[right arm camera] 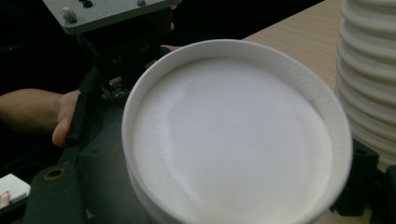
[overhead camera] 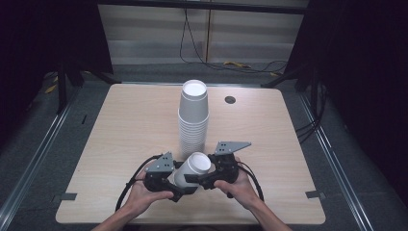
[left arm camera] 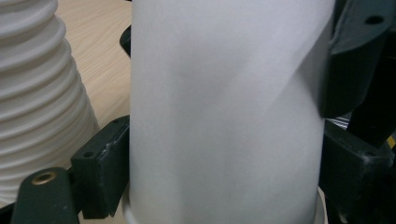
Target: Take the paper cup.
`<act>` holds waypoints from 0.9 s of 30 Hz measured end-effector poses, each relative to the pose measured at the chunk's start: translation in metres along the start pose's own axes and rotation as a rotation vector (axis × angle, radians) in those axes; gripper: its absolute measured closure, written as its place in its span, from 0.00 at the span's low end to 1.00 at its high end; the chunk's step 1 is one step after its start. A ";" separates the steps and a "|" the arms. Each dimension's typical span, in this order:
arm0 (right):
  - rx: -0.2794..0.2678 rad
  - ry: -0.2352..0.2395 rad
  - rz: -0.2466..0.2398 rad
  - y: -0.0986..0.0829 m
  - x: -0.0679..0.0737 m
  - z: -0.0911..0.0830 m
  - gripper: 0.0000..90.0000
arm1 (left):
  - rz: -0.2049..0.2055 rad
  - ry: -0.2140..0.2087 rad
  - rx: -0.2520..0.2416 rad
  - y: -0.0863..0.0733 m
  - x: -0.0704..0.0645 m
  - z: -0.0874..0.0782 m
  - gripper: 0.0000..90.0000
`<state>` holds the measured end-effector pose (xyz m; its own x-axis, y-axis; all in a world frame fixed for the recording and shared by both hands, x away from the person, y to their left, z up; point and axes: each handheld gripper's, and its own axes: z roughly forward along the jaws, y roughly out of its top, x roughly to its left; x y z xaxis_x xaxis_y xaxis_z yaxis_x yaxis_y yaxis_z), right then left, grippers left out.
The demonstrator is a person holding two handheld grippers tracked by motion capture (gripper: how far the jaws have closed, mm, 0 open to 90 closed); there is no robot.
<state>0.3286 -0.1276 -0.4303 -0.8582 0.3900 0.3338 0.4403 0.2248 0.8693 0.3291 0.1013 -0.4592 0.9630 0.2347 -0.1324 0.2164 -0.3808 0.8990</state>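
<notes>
Near the front edge of the pale wooden table (overhead camera: 120,144), a single white paper cup (overhead camera: 192,169) is held tilted between the two grippers, its closed base turned up and toward the person's right. The left gripper (overhead camera: 177,185) is seen closed on the cup's side wall: in the left gripper view the white wall (left arm camera: 224,116) is flanked by a black jaw on each side, both pressed against it. The right gripper (overhead camera: 198,179) is met at the base end of the same cup; in the right gripper view the round white base (right arm camera: 233,135) is framed by the black jaws low at either side, but whether they are pressing on it or merely standing beside it cannot be told. Just behind the held cup, a tall stack of white paper cups (overhead camera: 193,115) is stood upside down at the middle of the table, its ribbed rims visible in both gripper views (left arm camera: 37,93) (right arm camera: 369,84). A small round dark hole (overhead camera: 230,99) is set in the tabletop near the far edge
</notes>
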 end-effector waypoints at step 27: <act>0.063 -0.033 0.000 0.010 -0.008 -0.025 0.16 | -0.044 0.015 0.062 0.002 0.010 -0.012 0.17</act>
<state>0.3336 -0.1508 -0.4156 -0.8495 0.4191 0.3206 0.4570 0.2805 0.8441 0.3374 0.1134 -0.4536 0.9500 0.2653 -0.1645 0.2683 -0.4243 0.8649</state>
